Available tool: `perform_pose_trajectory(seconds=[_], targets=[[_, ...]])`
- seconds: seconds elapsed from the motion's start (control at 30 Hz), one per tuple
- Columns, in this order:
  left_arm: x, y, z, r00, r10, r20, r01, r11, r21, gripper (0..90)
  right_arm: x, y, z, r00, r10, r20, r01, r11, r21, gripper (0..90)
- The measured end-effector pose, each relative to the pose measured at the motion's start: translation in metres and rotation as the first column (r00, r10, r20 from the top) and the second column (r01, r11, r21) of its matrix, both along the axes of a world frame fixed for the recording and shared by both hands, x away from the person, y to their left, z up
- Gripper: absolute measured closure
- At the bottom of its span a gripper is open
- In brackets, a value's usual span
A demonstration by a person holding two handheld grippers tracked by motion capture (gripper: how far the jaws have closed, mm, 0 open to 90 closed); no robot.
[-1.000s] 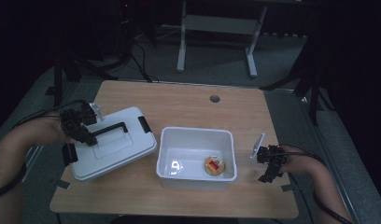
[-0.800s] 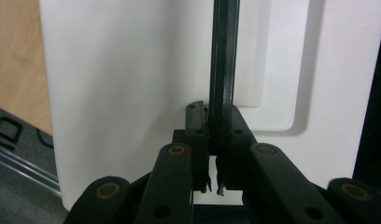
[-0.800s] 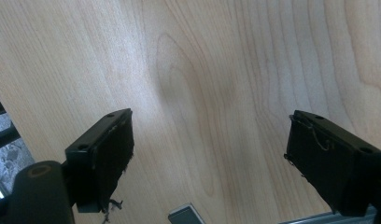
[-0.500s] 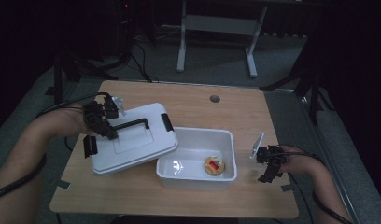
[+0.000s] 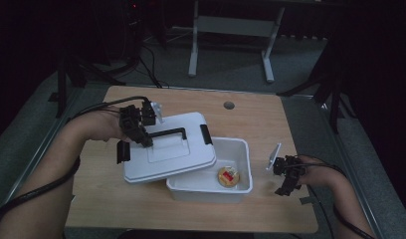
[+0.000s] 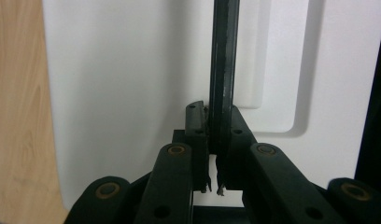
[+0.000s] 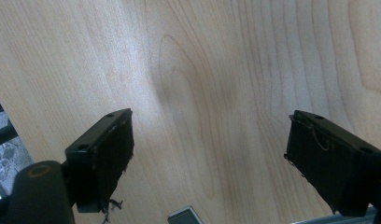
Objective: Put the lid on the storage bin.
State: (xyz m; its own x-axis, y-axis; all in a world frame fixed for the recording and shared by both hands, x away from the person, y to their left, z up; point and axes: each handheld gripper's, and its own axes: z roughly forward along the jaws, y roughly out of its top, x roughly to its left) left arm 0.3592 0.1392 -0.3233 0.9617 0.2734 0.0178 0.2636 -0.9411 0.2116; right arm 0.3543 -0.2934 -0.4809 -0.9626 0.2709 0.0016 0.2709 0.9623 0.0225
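Two claws: the left claw (image 5: 141, 137) pinches the lid's black handle (image 5: 166, 133), hanging it over the bin (image 5: 241, 164) at frame centre; the right claw (image 7: 212, 154) gapes empty above the surface (image 7: 216, 70).

Jaws clamped on black handle (image 6: 222, 70) (white lid (image 6: 132, 93) beneath)

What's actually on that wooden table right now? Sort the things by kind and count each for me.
White lid with a black handle: 1
White plastic bin: 1
Small round item with a red centre, lying in the bin: 1
Hand-held tools: 2, the left tool shut on the lid's handle, the right tool open over bare wood
Total: 5
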Motion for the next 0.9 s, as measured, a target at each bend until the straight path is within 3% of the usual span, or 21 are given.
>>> perform_pose_trajectory(seconds=[0.17, 0.57, 0.7, 0.9], targets=[[0.001, -0.032, 0.0, 0.997, -0.077, 0.0, 0.077, 0.997, -0.005, 83.8, -0.002, -0.002, -0.001, 1.0, 0.0, 0.0, 0.0, 1.0, -0.003, 14.6], [0.006, -0.092, -0.011, 0.9844, -0.175, -0.018, 0.175, 0.9846, -0.002, 83.8, -0.003, -0.004, -0.003, 1.0, 0.0, 0.006, 0.0, 1.0, 0.004, 14.6], [0.005, -0.104, -0.016, 0.9769, -0.211, -0.033, 0.211, 0.9774, 0.0, 83.8, -0.004, -0.005, -0.004, 1.0, 0.0, 0.004, 0.0, 1.0, 0.005, 14.6], [0.007, -0.114, -0.024, 0.9741, -0.222, -0.043, 0.223, 0.9745, 0.024, 83.8, -0.005, -0.008, -0.005, 1.0, -0.006, 0.003, 0.005, 1.0, 0.005, 14.6]])
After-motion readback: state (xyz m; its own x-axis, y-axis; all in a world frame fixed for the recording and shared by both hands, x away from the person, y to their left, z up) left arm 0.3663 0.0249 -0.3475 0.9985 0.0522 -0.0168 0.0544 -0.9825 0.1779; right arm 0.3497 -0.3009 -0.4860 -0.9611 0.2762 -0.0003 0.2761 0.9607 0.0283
